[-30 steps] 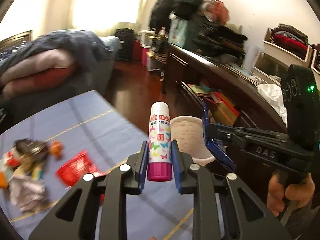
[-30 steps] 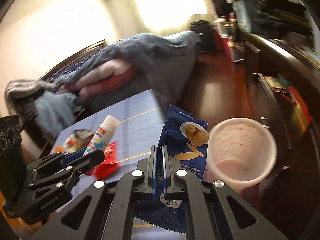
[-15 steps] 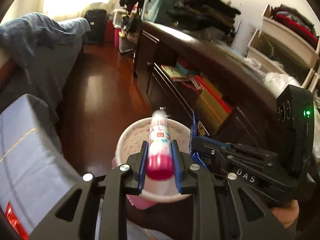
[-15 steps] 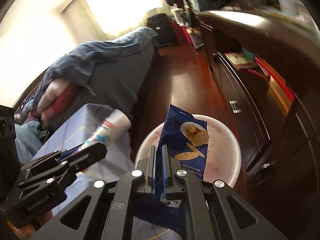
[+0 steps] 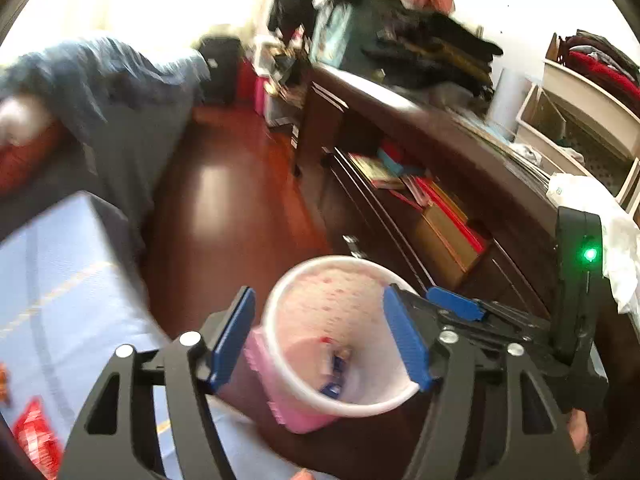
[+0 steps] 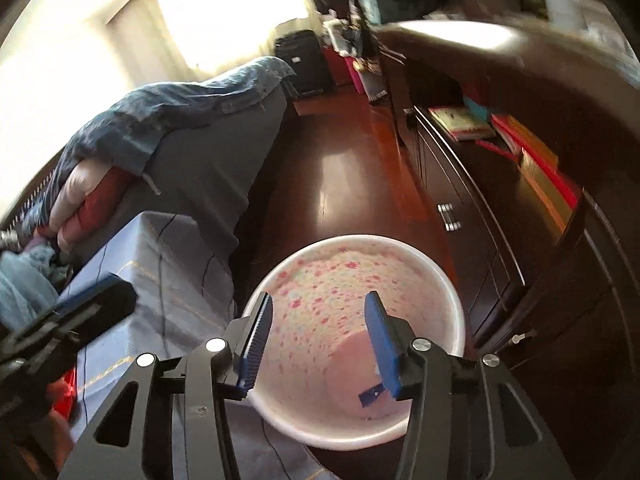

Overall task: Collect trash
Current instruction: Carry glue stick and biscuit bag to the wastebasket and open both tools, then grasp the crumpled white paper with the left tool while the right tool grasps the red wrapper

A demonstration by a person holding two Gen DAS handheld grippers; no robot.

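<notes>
A pink waste bin [image 5: 320, 320] with a white flowered liner stands on the floor beside the blue-covered table; it also shows in the right wrist view [image 6: 400, 276]. My left gripper [image 5: 320, 340] is open and empty above the bin. My right gripper [image 6: 316, 340] is open and empty over the bin too. The glue stick and blue chip bag [image 5: 334, 376] lie at the bin's bottom; a blue scrap of the bag [image 6: 372, 394] shows in the right wrist view. A red wrapper [image 5: 36, 436] lies on the table [image 5: 60, 280].
A dark wooden cabinet [image 5: 440, 208] with books on its shelf runs along the right, close to the bin. A bed with blankets [image 6: 180, 120] stands behind the table. Red-brown floor [image 5: 224, 208] lies between them.
Both grippers opened over the bin. The glue stick left my left gripper and the chip bag left my right gripper; both now lie inside the bin.
</notes>
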